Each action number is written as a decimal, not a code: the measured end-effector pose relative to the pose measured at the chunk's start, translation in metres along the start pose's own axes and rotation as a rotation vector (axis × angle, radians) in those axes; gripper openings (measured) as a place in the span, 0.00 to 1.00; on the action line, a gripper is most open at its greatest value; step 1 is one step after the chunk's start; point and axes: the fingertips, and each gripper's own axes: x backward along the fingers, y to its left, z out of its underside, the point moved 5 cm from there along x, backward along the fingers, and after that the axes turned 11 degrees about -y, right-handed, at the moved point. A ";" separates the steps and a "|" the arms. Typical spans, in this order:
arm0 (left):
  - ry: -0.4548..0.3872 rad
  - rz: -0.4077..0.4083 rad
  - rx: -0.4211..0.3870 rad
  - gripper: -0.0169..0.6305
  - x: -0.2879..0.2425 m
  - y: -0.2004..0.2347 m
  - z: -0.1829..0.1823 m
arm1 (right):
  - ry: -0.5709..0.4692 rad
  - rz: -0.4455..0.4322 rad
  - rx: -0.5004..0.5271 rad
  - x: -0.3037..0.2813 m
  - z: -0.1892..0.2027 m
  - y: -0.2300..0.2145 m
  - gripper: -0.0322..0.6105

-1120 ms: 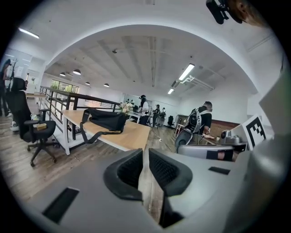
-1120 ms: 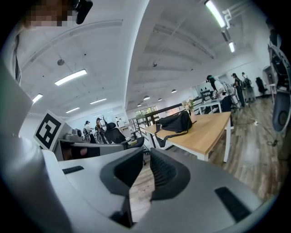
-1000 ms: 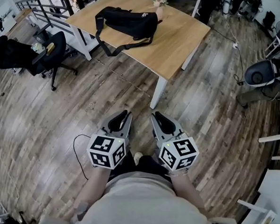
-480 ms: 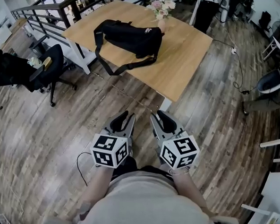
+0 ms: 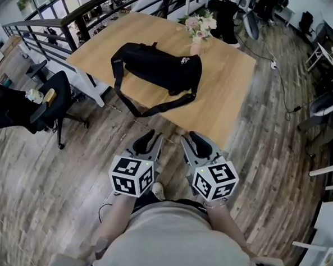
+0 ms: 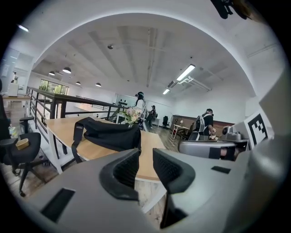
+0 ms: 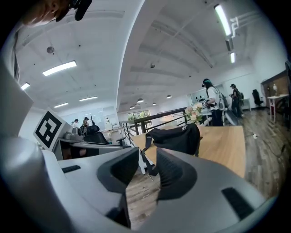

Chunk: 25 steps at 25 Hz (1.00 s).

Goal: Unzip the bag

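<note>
1. The bag (image 5: 159, 70) lies on its side on the table (image 5: 230, 100), toward the far half of the top, with one end near the vase of flowers (image 5: 199, 25).
2. The bag is black. Its strap (image 5: 157, 108) loops off it and hangs over the table's near edge.
3. At this range no view shows whether the zip is shut or run back.
4. The left gripper (image 5: 151, 141) is held low in front of the person, over the floor (image 5: 52, 167) and short of the table's near edge. It is well apart from the bag.
5. Its jaws stand apart with only air between the pads, and they have just been opening. In the left gripper view the bag shows beyond the gap, on the table.
6. The right gripper (image 5: 193, 141) is held just beside the left one at the same height, and it also points toward the table.
7. Its jaws are parted too, with nothing in the gap, and they have just been opening. In the right gripper view the bag and its hanging strap show past the tips.
8. Neither gripper touches the bag, the strap or the table.
9. An office chair (image 5: 44, 102) stands on the floor left of the table, and a railing (image 5: 78, 12) runs behind the table's far left side.
10. In the gripper views, people stand far off in the room beyond the table.
</note>
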 end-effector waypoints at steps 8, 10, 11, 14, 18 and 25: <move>0.047 0.076 0.047 0.16 -0.031 0.029 0.006 | 0.020 0.023 0.004 -0.054 -0.006 0.001 0.23; 0.055 0.083 0.057 0.16 -0.035 0.035 0.009 | 0.043 0.019 0.003 -0.061 0.001 0.003 0.23; 0.058 0.084 0.059 0.16 -0.037 0.038 0.010 | 0.051 0.020 0.000 -0.063 0.003 0.002 0.23; 0.062 0.063 0.080 0.16 -0.041 0.049 0.014 | 0.072 0.021 -0.005 -0.072 0.010 -0.001 0.23; 0.065 0.026 0.090 0.16 -0.050 0.067 0.015 | 0.088 0.014 -0.010 -0.090 0.014 -0.010 0.25; 0.056 -0.010 0.074 0.16 -0.087 0.091 0.002 | 0.088 -0.006 -0.022 -0.135 0.009 -0.041 0.26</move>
